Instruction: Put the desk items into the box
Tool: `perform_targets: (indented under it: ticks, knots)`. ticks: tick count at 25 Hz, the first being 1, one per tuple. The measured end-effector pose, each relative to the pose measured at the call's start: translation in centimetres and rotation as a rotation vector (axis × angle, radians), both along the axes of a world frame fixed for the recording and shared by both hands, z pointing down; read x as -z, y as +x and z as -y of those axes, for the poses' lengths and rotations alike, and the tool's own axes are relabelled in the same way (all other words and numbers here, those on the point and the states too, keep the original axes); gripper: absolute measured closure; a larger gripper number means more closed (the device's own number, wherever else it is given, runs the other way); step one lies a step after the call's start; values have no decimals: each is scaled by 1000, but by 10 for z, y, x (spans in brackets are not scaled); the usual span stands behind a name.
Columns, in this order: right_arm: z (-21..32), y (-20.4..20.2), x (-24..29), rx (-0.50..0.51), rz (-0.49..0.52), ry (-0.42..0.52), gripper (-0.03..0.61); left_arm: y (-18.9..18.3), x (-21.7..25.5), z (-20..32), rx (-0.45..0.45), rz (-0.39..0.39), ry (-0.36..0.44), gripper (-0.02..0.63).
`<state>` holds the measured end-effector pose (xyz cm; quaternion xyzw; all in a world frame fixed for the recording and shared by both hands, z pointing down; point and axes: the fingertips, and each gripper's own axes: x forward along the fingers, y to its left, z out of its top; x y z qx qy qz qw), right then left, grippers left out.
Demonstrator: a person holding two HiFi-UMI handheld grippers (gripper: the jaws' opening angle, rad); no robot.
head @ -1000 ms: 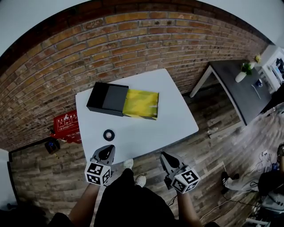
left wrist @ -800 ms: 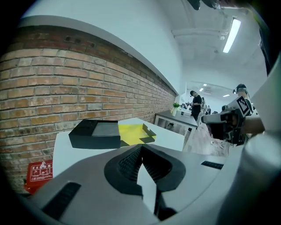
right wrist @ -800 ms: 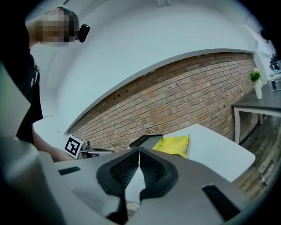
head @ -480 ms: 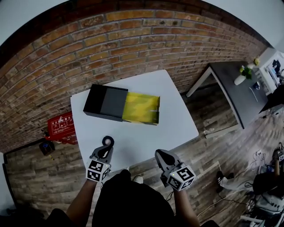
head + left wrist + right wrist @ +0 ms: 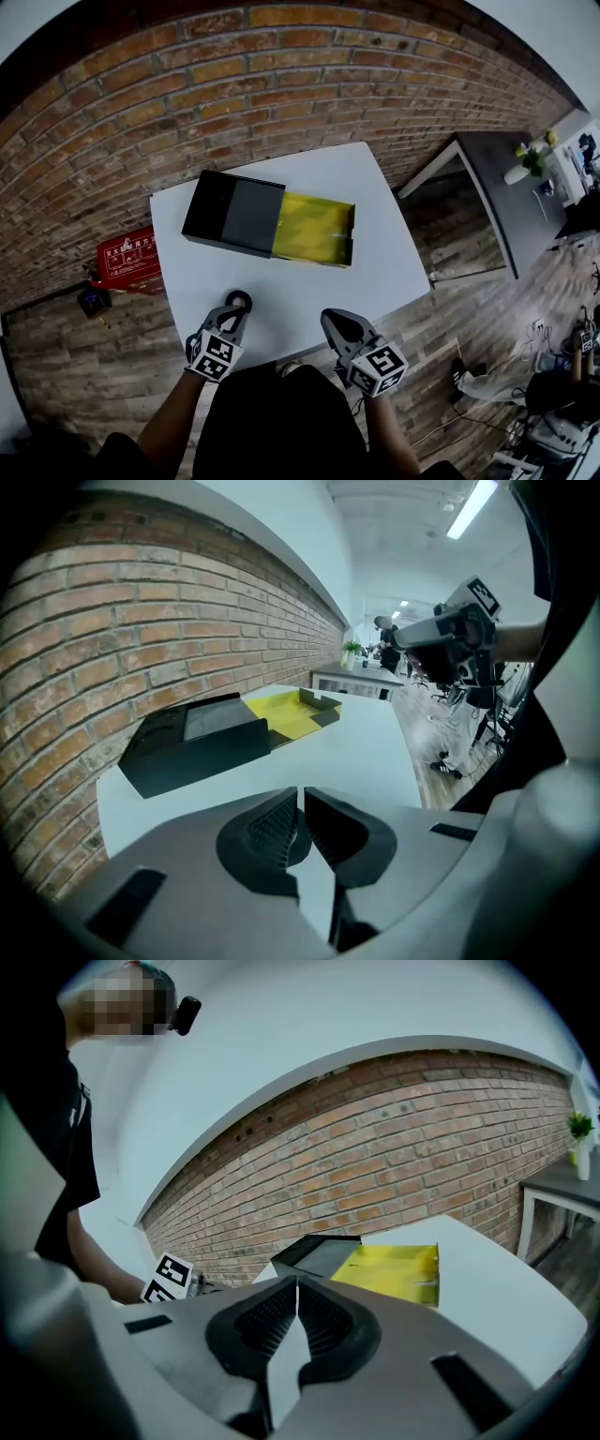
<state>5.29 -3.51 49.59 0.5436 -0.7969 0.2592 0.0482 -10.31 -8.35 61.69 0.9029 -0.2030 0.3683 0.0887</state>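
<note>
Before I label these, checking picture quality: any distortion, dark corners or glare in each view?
Head view: strong fisheye bows the brick wall and the table edges. Left gripper view: ceiling light glares, black corners at left. Right gripper view: round black vignette, brickwork arches.

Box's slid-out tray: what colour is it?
Yellow. The tray shows best in the head view.

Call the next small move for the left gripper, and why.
Probably open the left gripper and lower it over the black ring. Its jaws are together, the ring lies on the white table right at its tips, and the box's yellow tray stands pulled open to receive it.
</note>
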Motion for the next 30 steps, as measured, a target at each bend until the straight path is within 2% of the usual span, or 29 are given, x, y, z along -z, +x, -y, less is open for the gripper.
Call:
perform_targets:
  ticks: [2,4,6,13,19,24,28,30]
  knots:
    - [10,-12,-2,15,4,-10,557,0,-6,1,-31,14,-6,590]
    - [18,-22,-4,36,5,-19,557,1,-12,0,-61,30,-18,531]
    - [25,-30,-7,62,5,-28,557,3,-16,1,-77,44,-23,513]
    - [44,-40,-17,150,-32,-37,557,3,-30,3,-62,85,-38,468]
    - [44,-42,-37,298,-68,-63,557,7,-43,-1,9,153,-51,443]
    - [42,-50,-42,424,-70,-79,557,8,-50,2,111,185,-70,442]
    - [42,-59,-46,502,-69,-82,557,5,-50,9,195,209,-48,442]
    - [41,-62,-48,536,-69,-84,557,0,-54,14,240,223,-47,421]
